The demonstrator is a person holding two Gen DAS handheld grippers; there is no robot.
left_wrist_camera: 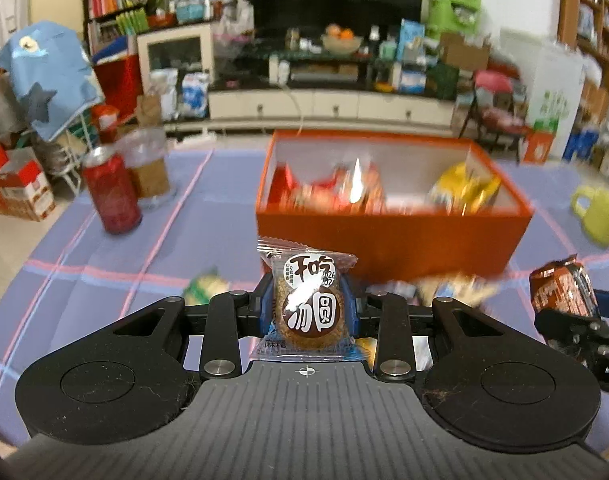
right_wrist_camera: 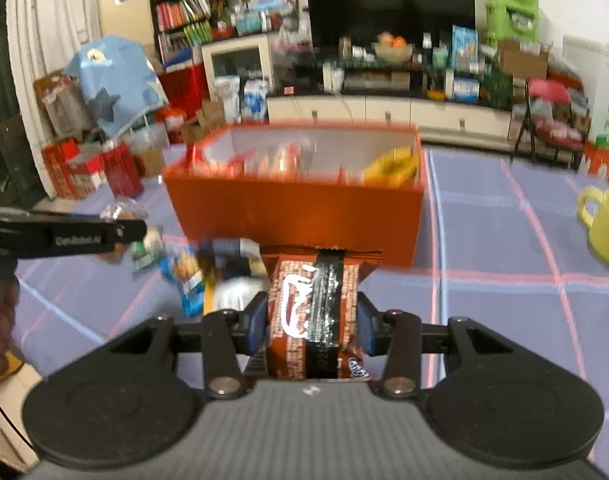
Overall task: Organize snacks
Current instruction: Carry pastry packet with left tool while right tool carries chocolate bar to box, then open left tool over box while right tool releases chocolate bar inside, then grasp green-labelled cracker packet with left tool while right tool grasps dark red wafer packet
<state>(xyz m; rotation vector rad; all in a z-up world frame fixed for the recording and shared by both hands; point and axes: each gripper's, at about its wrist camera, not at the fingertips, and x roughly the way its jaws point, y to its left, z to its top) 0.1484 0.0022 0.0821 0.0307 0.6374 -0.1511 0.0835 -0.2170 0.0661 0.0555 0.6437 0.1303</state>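
Cluttered living room behind; we note a lilac checked tablecloth (left_wrist_camera: 84,280) bearing an open orange box (left_wrist_camera: 388,236) with snacks inside. Our left gripper (left_wrist_camera: 310,312) is clenched on a clear-wrapped round sesame snack (left_wrist_camera: 310,304), held upright before the box. Our right gripper (right_wrist_camera: 310,324) grasps a brown snack packet (right_wrist_camera: 304,312) just short of the box's near wall. Loose packets (right_wrist_camera: 184,276) lie on the cloth beside it. Red can (left_wrist_camera: 112,196) left, yellow-green mug (left_wrist_camera: 600,212) right.
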